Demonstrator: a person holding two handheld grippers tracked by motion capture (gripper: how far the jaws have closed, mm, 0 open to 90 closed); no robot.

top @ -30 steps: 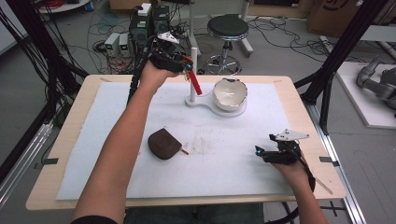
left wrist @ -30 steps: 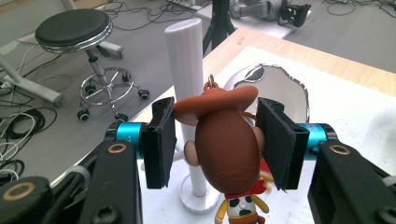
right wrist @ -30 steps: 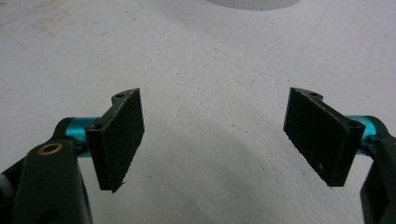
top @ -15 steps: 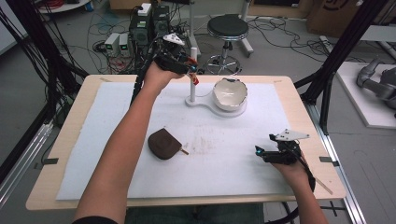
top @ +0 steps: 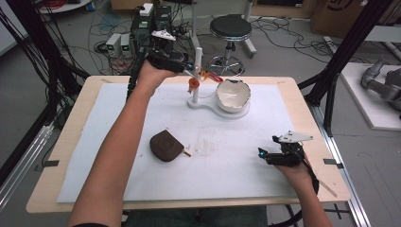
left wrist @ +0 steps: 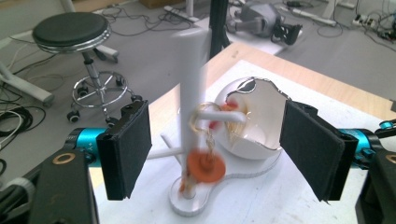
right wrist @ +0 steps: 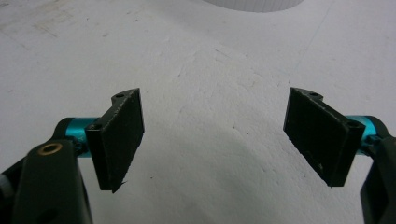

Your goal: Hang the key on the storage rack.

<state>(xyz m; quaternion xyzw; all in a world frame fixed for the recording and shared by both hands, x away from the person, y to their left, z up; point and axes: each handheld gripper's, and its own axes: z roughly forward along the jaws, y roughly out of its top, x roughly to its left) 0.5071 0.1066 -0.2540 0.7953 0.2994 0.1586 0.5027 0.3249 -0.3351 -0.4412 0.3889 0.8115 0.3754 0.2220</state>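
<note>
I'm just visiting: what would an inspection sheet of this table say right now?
Surface: wooden table under a white mat with faint stains.
Job's things: white stand with a keyring hanging on its peg, orange tag blurred; attached white bowl.
Clutter: brown pouch on the mat.
Grippers: left gripper open around the stand; right gripper open over bare mat.
Cables: black cable from the left gripper; many across the floor.
Surroundings: stool, power boxes, black frame posts.
</note>
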